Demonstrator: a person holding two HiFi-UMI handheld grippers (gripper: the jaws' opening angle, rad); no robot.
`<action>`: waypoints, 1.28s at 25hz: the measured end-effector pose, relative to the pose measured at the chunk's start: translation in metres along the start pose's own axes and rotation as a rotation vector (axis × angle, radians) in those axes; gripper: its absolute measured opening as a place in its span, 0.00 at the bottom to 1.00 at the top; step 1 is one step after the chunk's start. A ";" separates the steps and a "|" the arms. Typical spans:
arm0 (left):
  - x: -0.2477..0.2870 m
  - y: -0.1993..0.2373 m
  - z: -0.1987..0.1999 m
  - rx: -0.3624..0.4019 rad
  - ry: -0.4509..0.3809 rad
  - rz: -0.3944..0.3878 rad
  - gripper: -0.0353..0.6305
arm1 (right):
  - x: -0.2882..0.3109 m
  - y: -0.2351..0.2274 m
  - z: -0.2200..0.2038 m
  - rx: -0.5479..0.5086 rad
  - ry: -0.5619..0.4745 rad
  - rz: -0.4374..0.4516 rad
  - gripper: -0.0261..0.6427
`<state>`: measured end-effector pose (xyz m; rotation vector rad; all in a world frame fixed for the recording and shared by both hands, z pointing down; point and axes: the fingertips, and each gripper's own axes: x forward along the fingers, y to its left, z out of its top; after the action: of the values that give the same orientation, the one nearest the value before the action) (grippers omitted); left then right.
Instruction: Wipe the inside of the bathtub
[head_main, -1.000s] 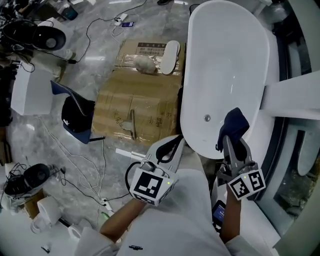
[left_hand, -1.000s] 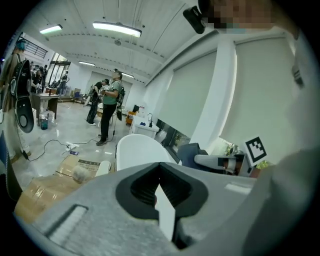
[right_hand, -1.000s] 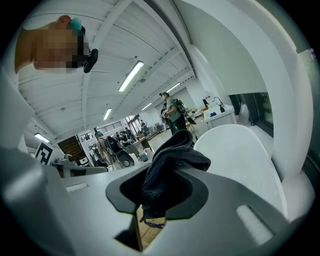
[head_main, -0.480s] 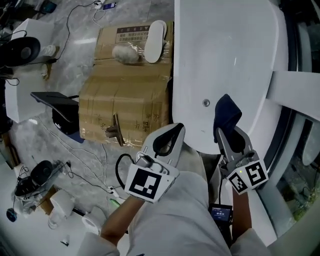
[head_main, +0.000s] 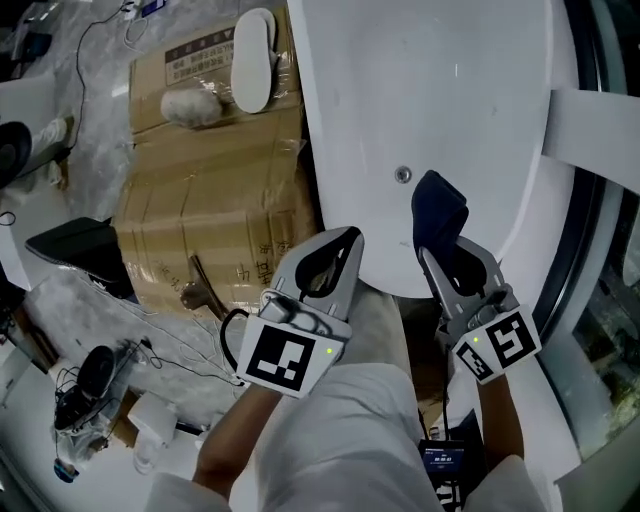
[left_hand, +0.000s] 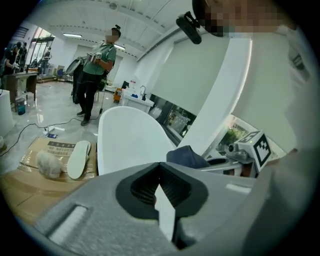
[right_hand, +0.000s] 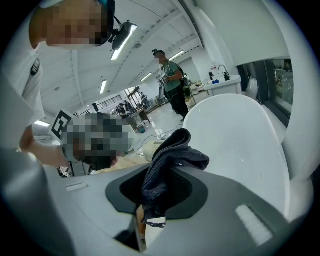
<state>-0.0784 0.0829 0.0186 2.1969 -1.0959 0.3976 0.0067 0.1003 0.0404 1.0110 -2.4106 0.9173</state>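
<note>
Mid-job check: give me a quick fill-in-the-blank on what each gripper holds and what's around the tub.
1. The right gripper is shut on a dark ____.
2. The left gripper has its jaws ____, with nothing between them.
3. The drain sits in the white ____.
4. On the floor beside it lies flattened brown ____.

Missing words: cloth; together; bathtub; cardboard.
</note>
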 end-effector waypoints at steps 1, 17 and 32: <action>0.009 0.005 -0.005 0.010 0.008 -0.008 0.05 | 0.005 -0.005 -0.006 0.011 -0.002 -0.004 0.16; 0.141 0.061 -0.070 0.179 0.103 -0.126 0.05 | 0.096 -0.079 -0.096 0.039 0.034 0.010 0.15; 0.167 0.084 -0.129 0.125 0.166 -0.130 0.05 | 0.149 -0.080 -0.206 0.522 0.183 0.106 0.14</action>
<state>-0.0416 0.0310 0.2372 2.2833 -0.8545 0.5926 -0.0186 0.1263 0.3048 0.9168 -2.1312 1.6560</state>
